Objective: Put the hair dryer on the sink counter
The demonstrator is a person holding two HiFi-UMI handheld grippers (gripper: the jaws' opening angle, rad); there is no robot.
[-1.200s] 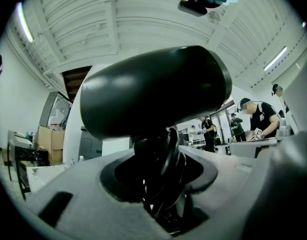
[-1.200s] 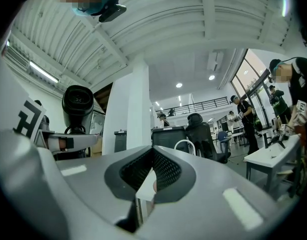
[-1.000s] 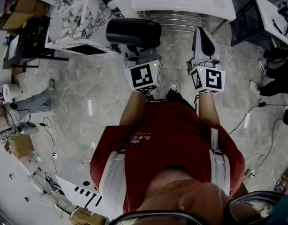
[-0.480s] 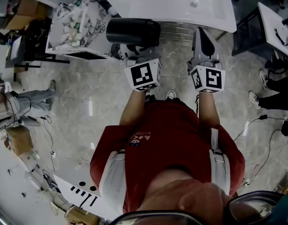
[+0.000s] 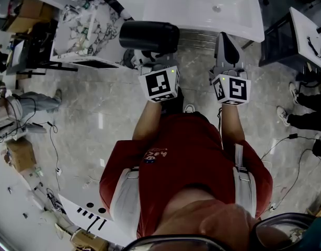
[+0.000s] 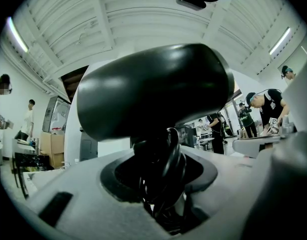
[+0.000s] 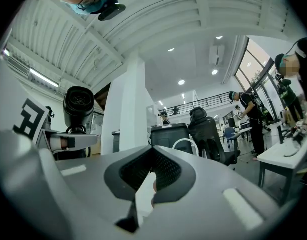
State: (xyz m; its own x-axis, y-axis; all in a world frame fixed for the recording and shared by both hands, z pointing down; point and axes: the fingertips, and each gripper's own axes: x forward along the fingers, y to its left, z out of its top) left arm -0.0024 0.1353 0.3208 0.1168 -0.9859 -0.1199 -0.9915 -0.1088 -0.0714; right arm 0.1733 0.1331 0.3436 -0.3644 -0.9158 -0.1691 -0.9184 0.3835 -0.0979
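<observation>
Sink counter (image 5: 192,7) looks nearer now; left gripper (image 5: 150,54) pinches the hair dryer (image 5: 149,36), carrying it; right gripper (image 5: 226,36) is pressed together, empty; next, I think, reach far and lay it down.

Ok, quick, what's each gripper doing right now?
Left tongs: closed on the hair dryer handle.
Right tongs: closed, empty.

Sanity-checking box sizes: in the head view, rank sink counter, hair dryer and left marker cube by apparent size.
1. sink counter: clearly largest, though cut off at the top edge.
2. hair dryer: its black barrel.
3. left marker cube: only a little smaller than the dryer; it sits nearer the camera, so this gap is unsure.
</observation>
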